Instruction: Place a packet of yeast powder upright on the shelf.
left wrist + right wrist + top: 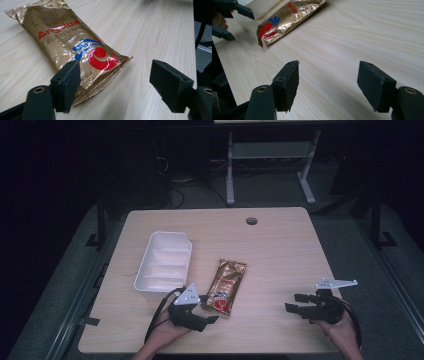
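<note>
Dark room, grey floor (pixel 60 285). Light wood table (pixel 280 250) with a grommet hole (pixel 251 221) at its far edge. White tray (pixel 164 261) left of the gold packet (pixel 227 279). Left gripper (pixel 210 312) just beside the packet's near end, jaws wide, empty. Right gripper (pixel 295 303) well right, jaws wide, empty. Left gripper view resolves the packet's (pixel 75 47) red "Angel" lettering.

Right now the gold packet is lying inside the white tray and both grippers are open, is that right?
Not quite. The gold packet lies on the table beside the white tray, not inside it, as the high view shows. Both the left gripper and right gripper are open.
</note>
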